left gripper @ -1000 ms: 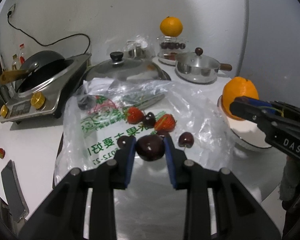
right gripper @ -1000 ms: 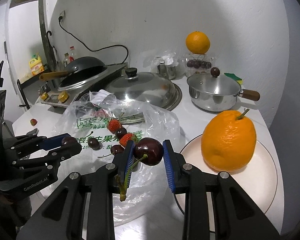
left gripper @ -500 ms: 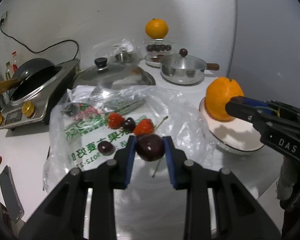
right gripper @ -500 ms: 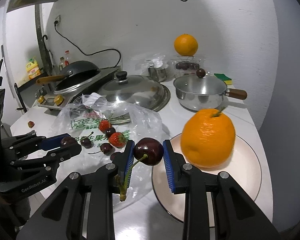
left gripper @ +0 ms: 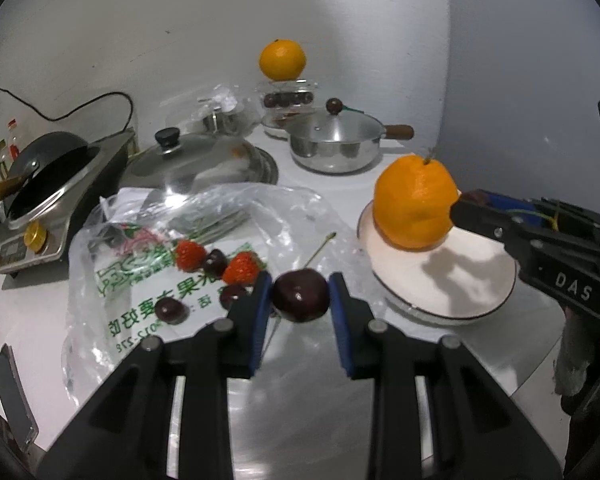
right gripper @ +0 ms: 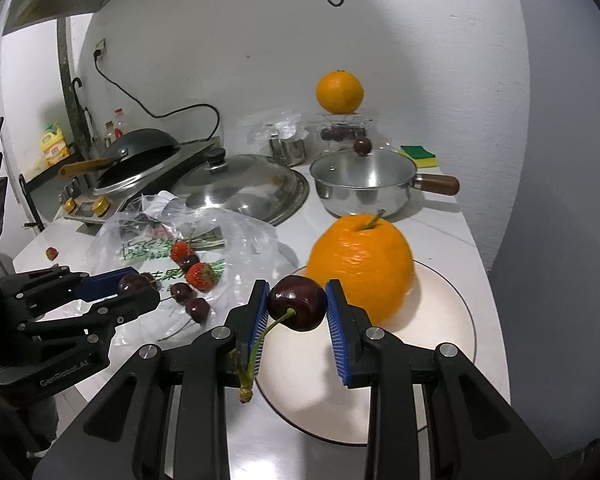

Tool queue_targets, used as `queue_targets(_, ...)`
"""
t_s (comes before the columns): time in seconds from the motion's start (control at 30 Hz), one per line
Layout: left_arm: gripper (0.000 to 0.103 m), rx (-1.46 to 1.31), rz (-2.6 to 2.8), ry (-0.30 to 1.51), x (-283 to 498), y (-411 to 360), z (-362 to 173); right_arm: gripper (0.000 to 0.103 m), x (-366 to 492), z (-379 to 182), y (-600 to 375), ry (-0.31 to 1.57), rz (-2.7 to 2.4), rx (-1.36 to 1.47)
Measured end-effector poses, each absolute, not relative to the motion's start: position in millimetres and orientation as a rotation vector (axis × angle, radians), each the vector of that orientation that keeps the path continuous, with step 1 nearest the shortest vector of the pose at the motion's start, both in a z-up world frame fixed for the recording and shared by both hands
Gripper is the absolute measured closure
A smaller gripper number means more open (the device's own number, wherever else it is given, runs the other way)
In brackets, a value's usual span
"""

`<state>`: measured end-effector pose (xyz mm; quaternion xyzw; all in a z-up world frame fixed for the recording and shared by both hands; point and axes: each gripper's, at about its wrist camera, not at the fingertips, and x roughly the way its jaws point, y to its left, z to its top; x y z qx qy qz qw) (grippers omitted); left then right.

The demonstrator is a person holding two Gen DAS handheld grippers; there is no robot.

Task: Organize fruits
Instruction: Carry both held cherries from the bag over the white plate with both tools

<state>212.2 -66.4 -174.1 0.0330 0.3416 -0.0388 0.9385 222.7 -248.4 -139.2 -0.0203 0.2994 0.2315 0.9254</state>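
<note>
Our left tool (left gripper: 300,300) and right tool (right gripper: 297,309) each hold a cherry and have moved away from the bag (left gripper: 204,248). The plate (right gripper: 452,320), at one o'clock, is closer now, so we think they go there.

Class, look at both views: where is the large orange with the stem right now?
The orange sits on the white plate at the counter's right side, in front of the saucepan and right of the plastic bag.
</note>
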Motion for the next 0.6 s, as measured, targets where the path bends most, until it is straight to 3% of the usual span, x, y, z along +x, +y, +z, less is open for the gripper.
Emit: queue_targets(0.6, 0.073, 0.097, -0.148, 0.726, 239, -117, -184, 0.072, 239, -150, -297, 0.644, 0.418, -0.008)
